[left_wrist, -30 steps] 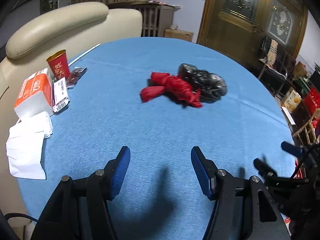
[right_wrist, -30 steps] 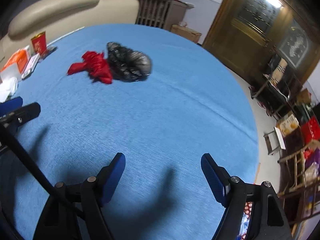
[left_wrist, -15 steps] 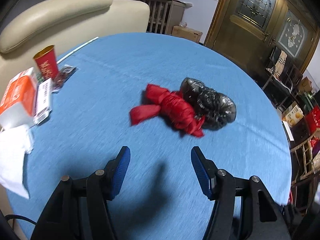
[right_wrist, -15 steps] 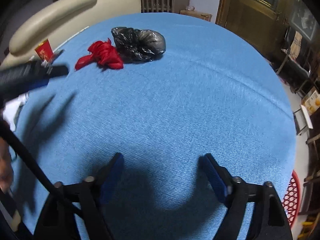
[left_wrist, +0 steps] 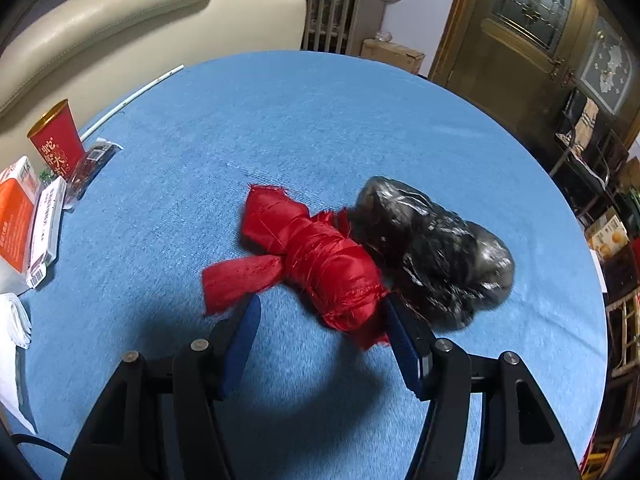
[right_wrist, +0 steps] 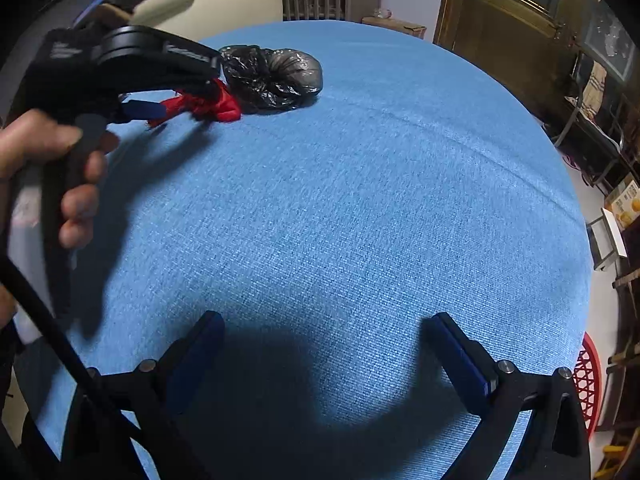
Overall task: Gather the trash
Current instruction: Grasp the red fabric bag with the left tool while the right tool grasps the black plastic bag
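A crumpled red cloth bundle (left_wrist: 316, 260) lies on the round blue table (left_wrist: 320, 120), touching a crumpled black plastic bag (left_wrist: 432, 248) on its right. My left gripper (left_wrist: 320, 320) is open, its blue fingers on either side of the bundle's near end, not closed on it. In the right wrist view the left gripper (right_wrist: 160, 92) hangs over the red cloth (right_wrist: 216, 106), with the black bag (right_wrist: 276, 76) beside it. My right gripper (right_wrist: 320, 344) is open and empty above bare blue table.
At the table's left edge stand a red paper cup (left_wrist: 58, 144), a dark snack wrapper (left_wrist: 92, 162), an orange-white box (left_wrist: 16, 212) and white tissues (left_wrist: 12, 332). A cream sofa (left_wrist: 120, 28) is behind. A red basket (right_wrist: 588, 384) sits on the floor at right.
My left gripper has moved forward over the table until its open fingers flank the red cloth. The right gripper has swung so the left gripper and hand come into its view.
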Demonstrator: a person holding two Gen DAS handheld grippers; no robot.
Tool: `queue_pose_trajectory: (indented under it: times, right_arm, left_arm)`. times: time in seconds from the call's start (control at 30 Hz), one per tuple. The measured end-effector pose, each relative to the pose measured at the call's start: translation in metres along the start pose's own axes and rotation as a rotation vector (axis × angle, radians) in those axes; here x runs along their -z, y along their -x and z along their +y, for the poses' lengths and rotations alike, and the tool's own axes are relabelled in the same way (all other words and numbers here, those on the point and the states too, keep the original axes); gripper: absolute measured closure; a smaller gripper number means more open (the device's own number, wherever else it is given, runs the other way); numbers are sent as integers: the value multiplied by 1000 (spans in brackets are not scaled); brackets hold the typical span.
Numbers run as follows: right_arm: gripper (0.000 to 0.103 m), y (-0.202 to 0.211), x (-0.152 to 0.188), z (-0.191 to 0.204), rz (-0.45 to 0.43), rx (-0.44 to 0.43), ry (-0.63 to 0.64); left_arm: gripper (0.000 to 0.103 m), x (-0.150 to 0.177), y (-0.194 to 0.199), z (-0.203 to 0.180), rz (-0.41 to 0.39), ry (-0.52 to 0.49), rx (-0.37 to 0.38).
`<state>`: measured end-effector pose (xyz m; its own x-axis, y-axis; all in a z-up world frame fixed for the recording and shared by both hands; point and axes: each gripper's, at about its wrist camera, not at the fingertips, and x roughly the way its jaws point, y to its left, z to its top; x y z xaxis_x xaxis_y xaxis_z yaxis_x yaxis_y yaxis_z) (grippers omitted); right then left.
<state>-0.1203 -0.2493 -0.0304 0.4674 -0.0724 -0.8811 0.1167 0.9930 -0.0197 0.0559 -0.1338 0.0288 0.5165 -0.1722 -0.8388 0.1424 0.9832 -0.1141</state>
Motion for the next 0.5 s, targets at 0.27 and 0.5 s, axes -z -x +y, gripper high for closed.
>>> queue_pose_trajectory:
  times: [0.27,0.5]
  right_arm:
    - [0,2,7,-3,-3,-6,9]
    - [0,1,10,-6,-6,-8,13]
  left_arm:
    - [56,-5,-8,18,-2,48,30]
    - [91,5,-1,42,-10,35,89]
